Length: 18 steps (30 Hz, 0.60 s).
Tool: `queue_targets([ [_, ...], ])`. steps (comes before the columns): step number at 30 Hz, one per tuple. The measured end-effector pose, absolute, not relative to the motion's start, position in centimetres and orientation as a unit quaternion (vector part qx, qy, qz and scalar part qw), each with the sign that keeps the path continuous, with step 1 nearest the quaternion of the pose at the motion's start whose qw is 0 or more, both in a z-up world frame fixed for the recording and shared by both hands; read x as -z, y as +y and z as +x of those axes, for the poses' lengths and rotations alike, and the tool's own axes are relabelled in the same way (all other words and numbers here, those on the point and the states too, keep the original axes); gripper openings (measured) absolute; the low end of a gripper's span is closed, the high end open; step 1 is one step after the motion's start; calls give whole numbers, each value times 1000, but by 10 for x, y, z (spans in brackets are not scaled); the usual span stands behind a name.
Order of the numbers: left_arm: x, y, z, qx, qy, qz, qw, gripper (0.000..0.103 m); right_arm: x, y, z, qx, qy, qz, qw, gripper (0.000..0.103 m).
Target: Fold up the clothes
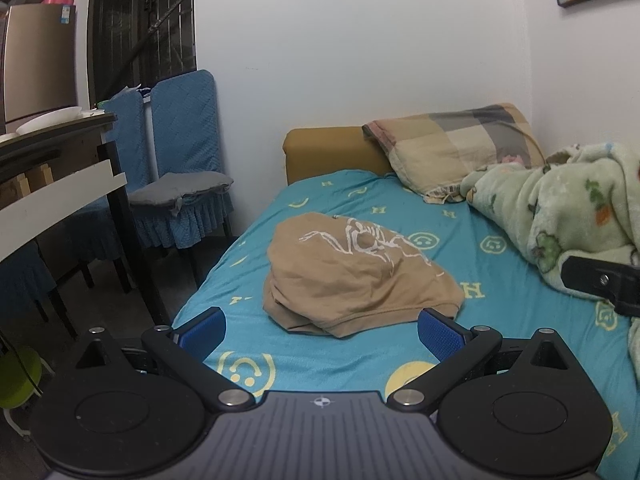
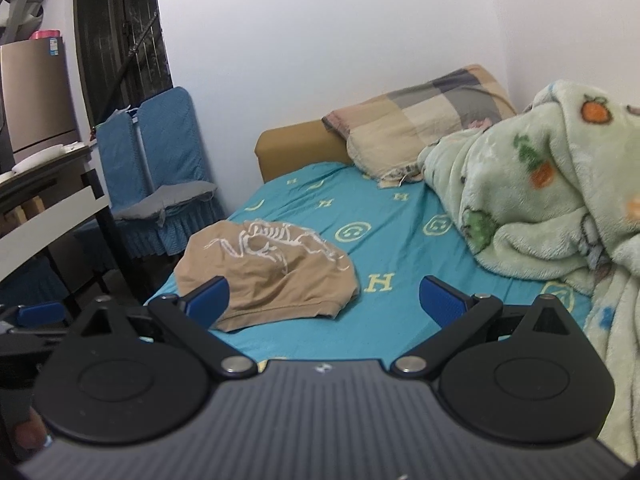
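Tan garment (image 1: 356, 276) lies in a loosely folded, rounded heap on the teal bedsheet (image 1: 400, 208), toward the sheet's left edge and the near half of the bed. Long axis runs roughly left to right across the bed in both views. Hemmed edge, with a visible stitched band, faces the cameras; the domed far side faces the headboard (image 1: 332, 152). White line print on the top surface, a spindly skeletal or insect-like figure; no lettering legible in it.

Left gripper (image 1: 322, 334): blue pads wide apart, nothing between them, held just short of the garment's near hem. Right gripper (image 2: 324, 300): also spread wide and empty; its left pad overlaps the garment's near left edge in the right wrist view, contact cannot be told. A black part of the right gripper shows at the right margin of the left wrist view.

Writing: sheet printed with repeating yellow "H" letters, smiley faces and crescents. A small blue-and-white sticker sits on the brown cabinet (image 1: 38, 56) at far left; text too small to read.

Plaid pillow (image 1: 452, 144) leans at the headboard. Green fleece blanket (image 1: 560, 220) with carrot and fruit pattern is bunched along the right side, well apart from the garment. Blue-covered chairs (image 1: 176, 152) stand beside the bed.
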State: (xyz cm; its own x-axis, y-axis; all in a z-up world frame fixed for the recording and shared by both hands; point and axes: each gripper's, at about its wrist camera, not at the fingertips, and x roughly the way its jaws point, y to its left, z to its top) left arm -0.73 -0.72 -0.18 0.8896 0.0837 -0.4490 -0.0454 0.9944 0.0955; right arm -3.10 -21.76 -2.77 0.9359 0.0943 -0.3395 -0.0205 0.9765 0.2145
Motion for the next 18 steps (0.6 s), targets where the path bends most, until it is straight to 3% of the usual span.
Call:
queue_targets([
  [8,-11,-8,21,8,256,36,966,103,-1,-228,-38,57,65,91,992,103],
  [16,22,-5,101,33,324,73,943,99,-13,-232,19,66,106,83,989,102],
  [18,43,1,121,24,336,76,938,97,-5,-233,34,57,133,103,984,94],
])
